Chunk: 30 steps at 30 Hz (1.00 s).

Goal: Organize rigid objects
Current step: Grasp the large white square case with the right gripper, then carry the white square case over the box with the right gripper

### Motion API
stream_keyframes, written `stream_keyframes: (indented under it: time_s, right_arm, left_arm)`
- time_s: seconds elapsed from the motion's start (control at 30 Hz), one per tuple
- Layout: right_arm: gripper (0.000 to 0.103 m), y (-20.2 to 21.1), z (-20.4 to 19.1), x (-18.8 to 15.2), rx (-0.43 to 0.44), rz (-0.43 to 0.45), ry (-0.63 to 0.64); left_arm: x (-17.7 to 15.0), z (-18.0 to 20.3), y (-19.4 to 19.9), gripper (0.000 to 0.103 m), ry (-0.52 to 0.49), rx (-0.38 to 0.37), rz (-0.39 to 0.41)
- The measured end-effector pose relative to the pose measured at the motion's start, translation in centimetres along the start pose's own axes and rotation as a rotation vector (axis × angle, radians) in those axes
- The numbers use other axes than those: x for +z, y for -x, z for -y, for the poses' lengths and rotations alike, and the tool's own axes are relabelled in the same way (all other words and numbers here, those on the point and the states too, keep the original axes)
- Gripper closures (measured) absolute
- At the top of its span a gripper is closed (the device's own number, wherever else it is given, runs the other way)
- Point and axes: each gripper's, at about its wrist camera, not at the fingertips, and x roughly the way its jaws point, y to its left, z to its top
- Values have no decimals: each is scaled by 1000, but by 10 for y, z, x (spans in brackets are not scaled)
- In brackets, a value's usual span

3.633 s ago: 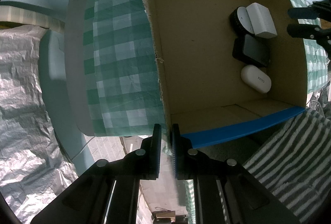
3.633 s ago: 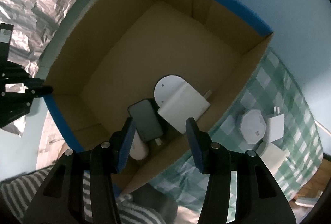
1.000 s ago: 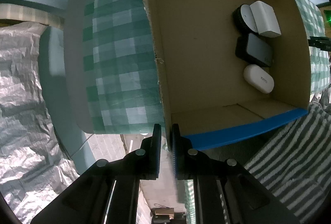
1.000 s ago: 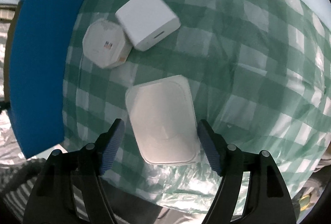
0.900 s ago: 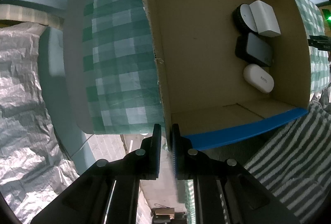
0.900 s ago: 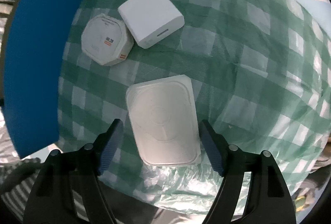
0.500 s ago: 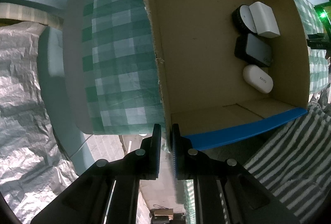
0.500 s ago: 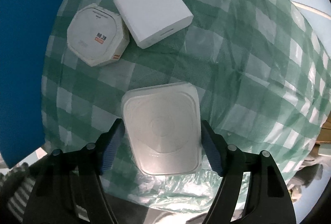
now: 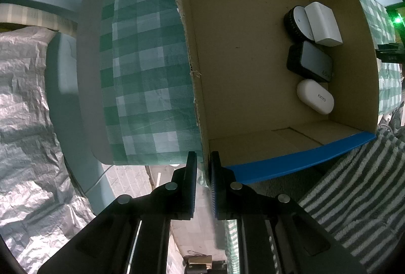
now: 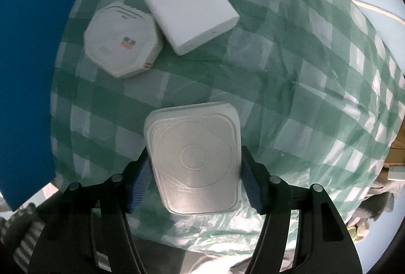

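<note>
My left gripper [image 9: 202, 180] is shut on the near corner wall of a cardboard box [image 9: 248, 142] with a blue rim. Inside the box lie a white block [image 9: 324, 23] on a black round disc [image 9: 295, 21], a black rectangular device [image 9: 310, 62] and a white oval case [image 9: 315, 96]. My right gripper [image 10: 195, 172] is open, its fingers on either side of a white rounded-square lid-like container [image 10: 195, 157] on the green checked cloth. A white octagonal box [image 10: 121, 46] and a white square block [image 10: 191, 11] lie beyond it.
The box's blue outer wall [image 10: 30, 59] stands left of the right gripper. The green checked cloth [image 10: 303, 71] covers the table and hangs over its edges. Crinkled silver sheeting [image 9: 25, 122] lies to the left, and a striped towel [image 9: 354, 185] below the box.
My right gripper has left the box, swung over the cloth and come down, so its open fingers now flank the rounded-square container. The left gripper has stayed clamped on the box wall.
</note>
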Motion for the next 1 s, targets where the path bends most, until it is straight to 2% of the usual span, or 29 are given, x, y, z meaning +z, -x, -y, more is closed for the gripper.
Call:
stream_keyframes:
  time_s: [0.57,1.0]
  right_arm:
    - [38,71,-41,-6,46,50,63]
    - [38,145,-83,-12,76,154,197]
  left_arm:
    - [2,2,-1,93,-7,0,-2]
    - [1,2,0,93,-11,-6,1]
